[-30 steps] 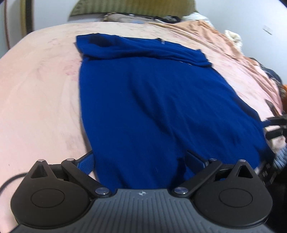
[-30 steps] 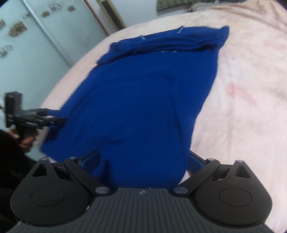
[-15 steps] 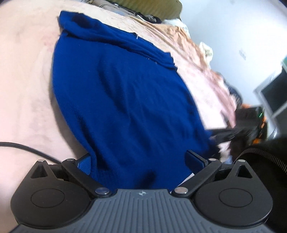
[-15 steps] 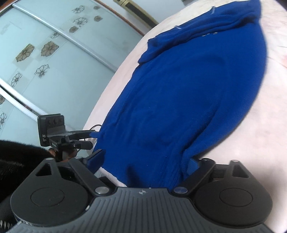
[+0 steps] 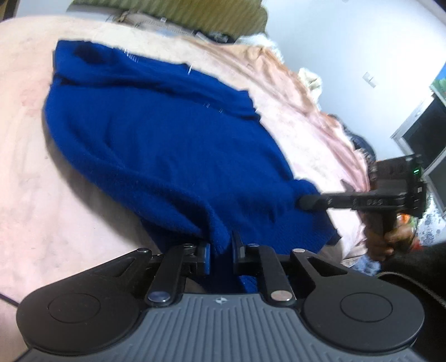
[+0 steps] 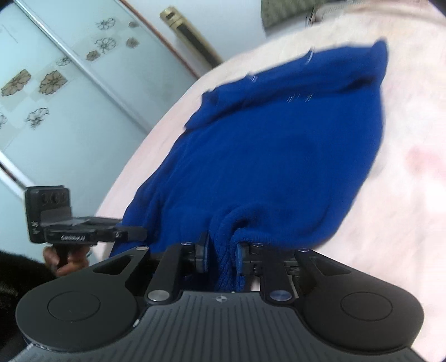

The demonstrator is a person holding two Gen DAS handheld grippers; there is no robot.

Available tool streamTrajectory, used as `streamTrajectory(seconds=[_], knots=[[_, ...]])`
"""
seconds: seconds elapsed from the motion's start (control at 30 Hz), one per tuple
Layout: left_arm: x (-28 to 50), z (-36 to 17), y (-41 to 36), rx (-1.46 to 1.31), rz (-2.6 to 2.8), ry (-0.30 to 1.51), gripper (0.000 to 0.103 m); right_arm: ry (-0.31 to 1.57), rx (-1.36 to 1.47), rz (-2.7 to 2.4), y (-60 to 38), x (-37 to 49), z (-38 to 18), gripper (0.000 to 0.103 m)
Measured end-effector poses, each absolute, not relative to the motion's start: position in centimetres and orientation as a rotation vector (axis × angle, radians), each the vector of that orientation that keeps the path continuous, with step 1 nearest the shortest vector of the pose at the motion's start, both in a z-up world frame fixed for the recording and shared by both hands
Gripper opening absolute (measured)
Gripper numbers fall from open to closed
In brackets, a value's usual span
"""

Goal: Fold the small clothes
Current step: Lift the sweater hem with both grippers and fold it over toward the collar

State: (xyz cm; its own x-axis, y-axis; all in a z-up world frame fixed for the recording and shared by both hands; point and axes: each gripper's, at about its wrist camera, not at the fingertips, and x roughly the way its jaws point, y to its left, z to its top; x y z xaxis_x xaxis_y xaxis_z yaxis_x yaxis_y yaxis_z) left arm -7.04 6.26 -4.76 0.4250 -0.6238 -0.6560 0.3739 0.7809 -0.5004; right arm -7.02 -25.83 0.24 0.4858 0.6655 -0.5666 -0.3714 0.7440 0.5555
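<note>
Judging from the way it drapes and bunches, the deep-blue knitted sweater [image 5: 167, 144] is expected to handle as a soft, limp, fairly light thing: no stiffness is offered, so any part left unsupported is likely to sag and drag. Its fuzzy knit should give the pads a sure bite, and slipping is not thought a great risk, though a thin pinch of hem could stretch or pull out.

It is spread on the pale pink bed cover [image 5: 36, 211], running away from both hand-held grippers, with its folded-over upper part at the far end. The near hem is the sensible place to be taken, one corner for each side, and this is what is seen. The left hand-held gripper [image 5: 221, 252] has its jaws closing, with a bunch of the hem's knit gathered between them. The right hand-held gripper [image 6: 222, 254] is likewise closing, a ribbed fold of hem standing between its pads [image 6: 242, 257]; the fabric is puckered up just ahead of it.

Counted: one sweater, two hand-held grippers, each held in one hand. From the left view, the other hand [image 5: 390, 239] is seen off to the right side. One olive pillow [image 5: 178, 11] lies beyond the sweater's far end.
</note>
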Motion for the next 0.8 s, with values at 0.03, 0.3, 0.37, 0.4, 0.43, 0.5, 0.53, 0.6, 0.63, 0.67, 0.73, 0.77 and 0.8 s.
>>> streamTrajectory(seconds=[0.03,0.3,0.37,0.4,0.43,0.5,0.53,0.6,0.63,0.67,0.73,0.77,0.8], knots=[[-6.6,-5.3,6.1,-0.299,-0.625,0.974,0.014,0.872,0.375,0.637,-26.1,-7.1,0.1,0.022],[-7.5,-5.4,8.3,-0.377,-0.628,1.006,0.045,0.949,0.409,0.655,-27.3,-9.5,-1.7,0.05],[-7.9,-5.2,8.4,-0.367,-0.647,1.018,0.07,0.964,0.402,0.656,-27.6,-9.7,-1.7,0.049],[-8.2,-5.0,8.2,-0.351,-0.658,1.017,0.075,0.969,0.394,0.654,-27.4,-9.8,-1.6,0.05],[-8.4,-4.8,7.7,-0.327,-0.665,1.014,0.075,0.972,0.385,0.652,-27.3,-10.0,-1.5,0.05],[-8.7,-4.7,6.8,-0.271,-0.669,1.012,0.074,0.969,0.376,0.635,-26.7,-10.3,-1.5,0.048],[-8.8,-4.8,6.5,-0.256,-0.667,1.005,0.074,0.966,0.371,0.632,-26.5,-10.4,-1.4,0.042],[-8.7,-4.8,6.0,-0.253,-0.655,1.004,0.041,0.96,0.342,0.615,-26.0,-10.3,-1.3,0.025],[-8.5,-4.9,5.9,-0.258,-0.647,1.019,0.03,0.958,0.329,0.606,-25.7,-10.3,-1.3,0.023],[-8.1,-5.1,5.9,-0.274,-0.633,1.044,0.02,0.953,0.323,0.607,-25.7,-10.5,-1.2,0.022],[-7.9,-5.1,6.4,-0.299,-0.616,1.044,0.012,0.94,0.321,0.622,-25.5,-10.7,-0.9,0.021],[-8.0,-4.8,6.4,-0.3,-0.613,1.029,0.011,0.927,0.328,0.642,-25.4,-10.8,-0.5,0.021],[-8.2,-4.2,6.3,-0.287,-0.611,1.002,0.011,0.911,0.341,0.665,-25.3,-10.9,-0.1,0.02]])
